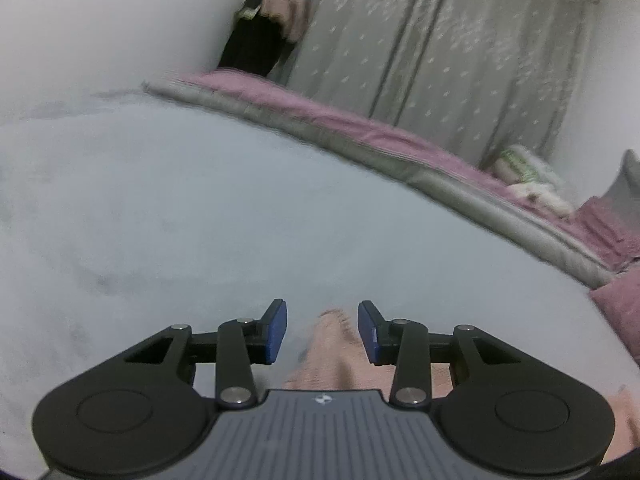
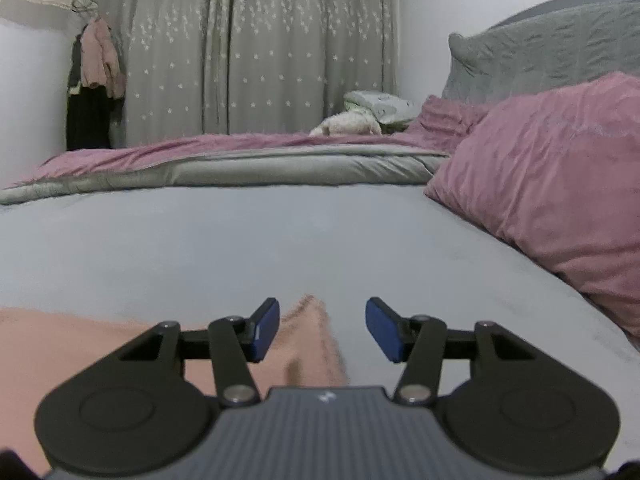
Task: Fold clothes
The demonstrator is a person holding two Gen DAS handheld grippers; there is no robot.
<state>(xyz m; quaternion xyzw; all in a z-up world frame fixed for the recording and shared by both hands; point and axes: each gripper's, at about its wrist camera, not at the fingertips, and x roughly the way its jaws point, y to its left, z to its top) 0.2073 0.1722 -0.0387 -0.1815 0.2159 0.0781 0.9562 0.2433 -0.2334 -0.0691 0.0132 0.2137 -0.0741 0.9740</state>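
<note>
A peach-pink garment (image 2: 80, 344) lies flat on the pale blue bed sheet (image 2: 240, 240). In the right wrist view one corner of it (image 2: 310, 320) pokes up between the blue pads of my right gripper (image 2: 322, 328), which is open and low over the cloth. In the left wrist view another corner of the same garment (image 1: 334, 340) sits between the pads of my left gripper (image 1: 322, 330), also open. Nothing is pinched in either one. The left view is motion-blurred.
A pink pillow (image 2: 552, 200) lies to the right, with a grey pillow (image 2: 540, 56) behind it. A rolled grey and pink duvet (image 2: 240, 160) runs along the far side of the bed. Grey curtains (image 2: 260, 48) and hanging clothes (image 2: 94, 92) stand beyond.
</note>
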